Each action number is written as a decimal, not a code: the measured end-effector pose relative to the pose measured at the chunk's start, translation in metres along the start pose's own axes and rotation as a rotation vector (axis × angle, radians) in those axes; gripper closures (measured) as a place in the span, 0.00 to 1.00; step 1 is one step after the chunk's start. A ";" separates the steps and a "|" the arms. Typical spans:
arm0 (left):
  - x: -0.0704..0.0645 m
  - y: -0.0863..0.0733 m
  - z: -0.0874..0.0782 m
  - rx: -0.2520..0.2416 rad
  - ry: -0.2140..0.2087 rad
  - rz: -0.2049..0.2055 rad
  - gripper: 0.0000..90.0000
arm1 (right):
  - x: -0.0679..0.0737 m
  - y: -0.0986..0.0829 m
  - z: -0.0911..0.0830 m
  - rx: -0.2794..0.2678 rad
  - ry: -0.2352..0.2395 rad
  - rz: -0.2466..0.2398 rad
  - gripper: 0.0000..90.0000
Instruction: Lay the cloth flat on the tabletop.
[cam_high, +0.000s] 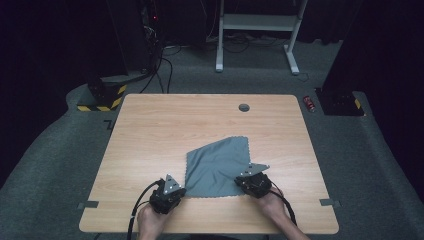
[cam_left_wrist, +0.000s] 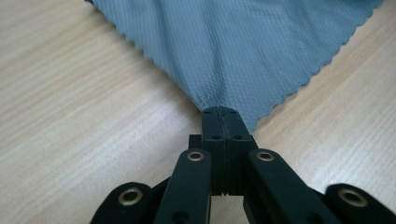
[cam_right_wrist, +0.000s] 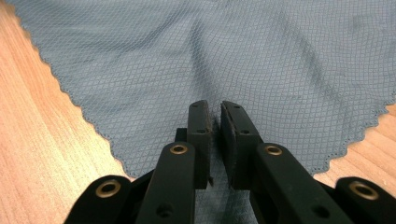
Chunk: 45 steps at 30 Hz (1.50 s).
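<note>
A grey cloth (cam_high: 217, 162) with a zigzag edge lies flat on the wooden table (cam_high: 165, 125), near the front middle. My left gripper (cam_high: 180, 190) is at the cloth's near left corner. In the left gripper view that gripper (cam_left_wrist: 224, 114) is shut on the corner tip of the cloth (cam_left_wrist: 233, 42), which puckers at the jaws. My right gripper (cam_high: 246, 181) rests over the cloth's near right part. In the right gripper view its jaws (cam_right_wrist: 215, 109) stand almost together, with a raised crease of the cloth (cam_right_wrist: 140, 60) running into the narrow gap between them.
A round cable hole (cam_high: 244, 107) sits at the table's far side. Tape marks (cam_high: 88, 204) flank the front edge. On the floor beyond are a white desk frame (cam_high: 260, 30), a yellow-black striped base (cam_high: 102, 97) and a small red object (cam_high: 310, 103).
</note>
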<state>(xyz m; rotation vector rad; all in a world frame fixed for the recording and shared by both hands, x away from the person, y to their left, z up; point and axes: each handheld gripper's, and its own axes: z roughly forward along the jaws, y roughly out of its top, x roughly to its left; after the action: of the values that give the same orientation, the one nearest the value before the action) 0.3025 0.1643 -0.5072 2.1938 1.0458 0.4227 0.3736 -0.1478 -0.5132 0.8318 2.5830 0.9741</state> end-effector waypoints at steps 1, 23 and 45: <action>0.000 -0.001 0.000 0.000 0.007 -0.003 0.99 | 0.000 0.000 0.000 0.001 0.000 0.000 0.89; 0.016 0.016 0.024 0.011 0.134 -0.039 0.56 | 0.003 0.002 -0.001 0.022 0.022 -0.030 0.80; 0.059 0.058 0.038 -0.089 0.103 -0.191 0.52 | -0.017 -0.001 0.005 -0.049 -0.022 0.058 0.71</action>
<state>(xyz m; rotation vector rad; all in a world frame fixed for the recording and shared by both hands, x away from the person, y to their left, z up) 0.3930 0.1672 -0.4948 1.9902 1.2552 0.4888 0.3895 -0.1559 -0.5168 0.9044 2.5189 1.0336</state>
